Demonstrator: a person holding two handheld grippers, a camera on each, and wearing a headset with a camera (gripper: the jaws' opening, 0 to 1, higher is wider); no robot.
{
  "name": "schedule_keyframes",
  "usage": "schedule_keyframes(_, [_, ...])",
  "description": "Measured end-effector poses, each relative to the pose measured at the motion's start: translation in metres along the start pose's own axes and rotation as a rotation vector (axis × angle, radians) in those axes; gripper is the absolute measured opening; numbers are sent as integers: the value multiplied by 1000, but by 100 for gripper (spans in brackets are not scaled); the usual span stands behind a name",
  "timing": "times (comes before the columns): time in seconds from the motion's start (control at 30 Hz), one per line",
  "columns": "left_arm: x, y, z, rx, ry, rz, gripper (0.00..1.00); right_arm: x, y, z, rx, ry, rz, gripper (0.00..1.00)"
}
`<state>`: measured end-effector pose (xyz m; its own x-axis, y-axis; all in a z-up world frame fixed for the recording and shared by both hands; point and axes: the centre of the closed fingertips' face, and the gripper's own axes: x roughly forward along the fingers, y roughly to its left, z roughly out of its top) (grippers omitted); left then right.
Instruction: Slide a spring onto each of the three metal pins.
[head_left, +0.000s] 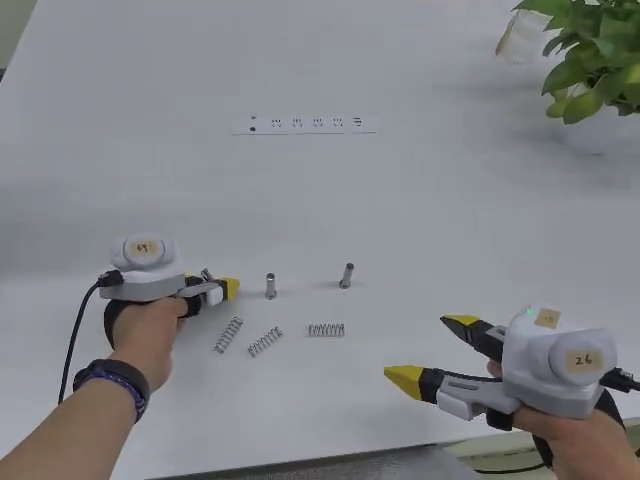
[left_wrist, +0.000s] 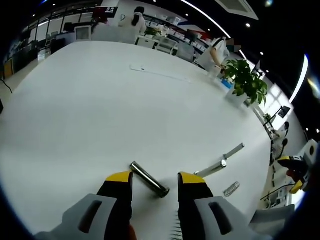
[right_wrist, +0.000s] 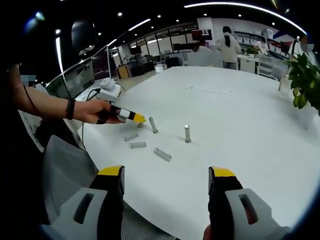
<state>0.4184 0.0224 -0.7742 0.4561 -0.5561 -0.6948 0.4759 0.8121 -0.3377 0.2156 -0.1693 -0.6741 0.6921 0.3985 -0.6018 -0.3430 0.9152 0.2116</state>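
three short, smooth cylindrical steel pins and three small coiled wire springs sit on the matt white counter (head_left: 400, 200). the first pin (head_left: 271, 285) and the second pin (head_left: 346, 275) stand upright, apart from each other. the third pin (left_wrist: 148, 178) is at the tips of the left gripper (left_wrist: 156, 176).

the springs lie on their sides in a loose row just on the person's side of the pins: the first spring (head_left: 229, 334), the second spring (head_left: 265, 341) close beside it, and the third spring (head_left: 326, 329) a little apart. none is on a pin.

the left gripper's black, yellow-tipped fingers (left_wrist: 119, 184) are parted a little, with a gap wider than the third pin between them. whether the pin touches either finger cannot be told.

the right gripper (head_left: 430, 350) has its fingers spread wide and holds nothing. it is off to the side of the springs and nearer the person, well apart from the pins.

farther back lie a flat white power strip (head_left: 305, 124) and a green leafy plant (head_left: 590, 50) in a pale pot.
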Motion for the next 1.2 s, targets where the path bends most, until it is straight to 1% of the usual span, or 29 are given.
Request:
schedule_keyframes(0.13, [1, 4, 3, -8, 0, 20, 24, 0, 0, 0, 0, 2, 1, 67])
schedule_keyframes(0.33, [3, 6, 5, -19, 9, 37, 20, 1, -2, 1, 0, 3, 1, 66])
schedule_keyframes(0.47, [5, 8, 7, -17, 15, 59, 17, 1, -2, 1, -4, 6, 3, 66])
schedule_keyframes(0.7, [10, 11, 10, -33, 30, 87, 9, 2, -2, 2, -7, 5, 4, 66])
schedule_keyframes(0.8, [12, 10, 11, -24, 34, 88, 9, 1, -2, 2, -6, 6, 3, 66])
schedule_keyframes(0.93, [12, 11, 10, -28, 39, 96, 7, 2, -2, 0, -4, 8, 2, 66])
schedule_keyframes(1.2, [11, 14, 8, 0, 58, 114, 3, 3, 0, 0, -5, 9, 5, 66])
